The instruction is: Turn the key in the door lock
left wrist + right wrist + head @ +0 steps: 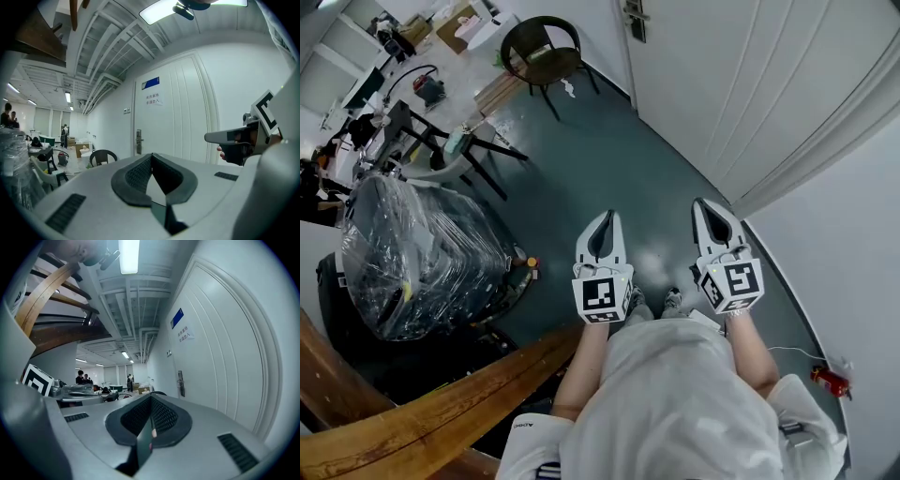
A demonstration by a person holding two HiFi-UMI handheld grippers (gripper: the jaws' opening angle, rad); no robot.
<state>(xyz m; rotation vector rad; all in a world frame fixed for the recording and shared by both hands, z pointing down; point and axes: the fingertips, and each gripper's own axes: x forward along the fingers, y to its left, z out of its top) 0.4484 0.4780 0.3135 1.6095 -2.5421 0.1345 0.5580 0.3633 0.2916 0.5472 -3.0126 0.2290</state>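
Head view: the left gripper (606, 216) and right gripper (704, 202) are held side by side at about waist level, both closed and empty, with the door lock (635, 19) well ahead of them on the white door (750, 94) and nearer the right gripper's line. Left gripper view: the 2 jaws meet with nothing between them, and the lock (138, 140) sits far off, just left of the jaw tips. Right gripper view: jaws together and empty, with the lock (180, 383) distant, right of the tips; no key can be made out.
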